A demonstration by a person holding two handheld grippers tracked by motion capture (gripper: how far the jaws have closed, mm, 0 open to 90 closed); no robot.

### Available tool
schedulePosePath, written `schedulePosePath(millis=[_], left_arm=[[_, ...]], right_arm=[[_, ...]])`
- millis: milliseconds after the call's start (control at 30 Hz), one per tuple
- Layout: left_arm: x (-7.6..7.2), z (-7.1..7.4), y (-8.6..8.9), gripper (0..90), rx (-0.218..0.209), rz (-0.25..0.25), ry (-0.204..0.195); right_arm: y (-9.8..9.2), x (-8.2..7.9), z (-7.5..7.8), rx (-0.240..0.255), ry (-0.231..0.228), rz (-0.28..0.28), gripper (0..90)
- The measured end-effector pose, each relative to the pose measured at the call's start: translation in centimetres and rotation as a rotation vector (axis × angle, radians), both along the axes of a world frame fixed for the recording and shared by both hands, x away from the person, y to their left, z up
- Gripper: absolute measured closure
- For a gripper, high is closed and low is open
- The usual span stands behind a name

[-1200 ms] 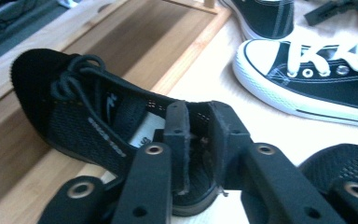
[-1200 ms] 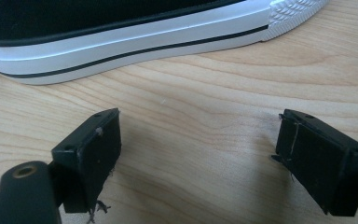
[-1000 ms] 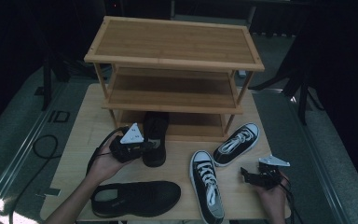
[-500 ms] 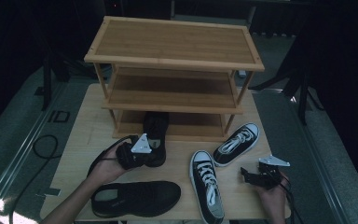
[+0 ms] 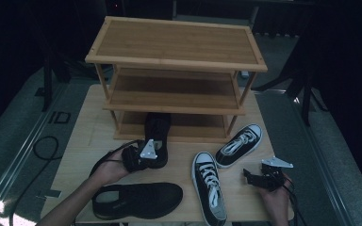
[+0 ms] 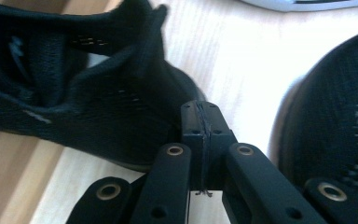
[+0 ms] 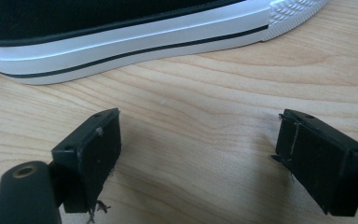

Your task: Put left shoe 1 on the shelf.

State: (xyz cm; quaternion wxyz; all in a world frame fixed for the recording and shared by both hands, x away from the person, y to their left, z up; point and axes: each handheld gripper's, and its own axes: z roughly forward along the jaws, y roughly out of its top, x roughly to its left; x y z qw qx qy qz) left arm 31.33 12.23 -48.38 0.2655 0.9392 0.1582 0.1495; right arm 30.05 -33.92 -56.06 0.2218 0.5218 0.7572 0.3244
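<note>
A black mesh shoe (image 5: pixel 158 134) lies with its toe under the bottom shelf of the bamboo shoe rack (image 5: pixel 176 42). My left gripper (image 5: pixel 147 154) is low at that shoe's heel. In the left gripper view its jaws (image 6: pixel 200 112) are shut pad to pad with nothing seen between them, and the shoe's heel (image 6: pixel 98 107) is just beyond the tips. The matching black shoe (image 5: pixel 136 200) lies at the front, also seen as black mesh (image 6: pixel 335 121). My right gripper (image 5: pixel 252 176) rests open above the table, its jaws (image 7: pixel 200 149) empty, facing a white sneaker sole (image 7: pixel 121 42).
Two black-and-white canvas sneakers lie on the wooden table (image 5: pixel 94 122): one (image 5: pixel 209 188) at the front centre and one (image 5: pixel 239 145) by the rack's right leg. The rack's three shelves are bare. A cable loops on the floor to the left.
My left gripper has sunk and shifted right, down to the heel of the black shoe by the rack. The right hand has stayed where it was.
</note>
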Motion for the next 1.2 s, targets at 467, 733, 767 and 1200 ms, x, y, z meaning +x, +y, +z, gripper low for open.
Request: schedulePosePath(millis=[467,733,767,1200], left_arm=[[1.4,1.3,0.5,90.0,-0.042,0.093,-0.068],[2.4,1.3,0.5,90.0,-0.015,0.155,-0.088],[2.5,1.2,0.5,90.0,-0.016,0.163,-0.088],[0.9,1.3,-1.2,90.0,-0.043,0.041,-0.059]], right_arm=[[0.0,0.0,0.0,0.000,0.000,0.000,13.9],[0.0,0.0,0.0,0.000,0.000,0.000,13.9],[0.0,0.0,0.0,0.000,0.000,0.000,13.9],[0.0,0.0,0.0,0.000,0.000,0.000,13.8]])
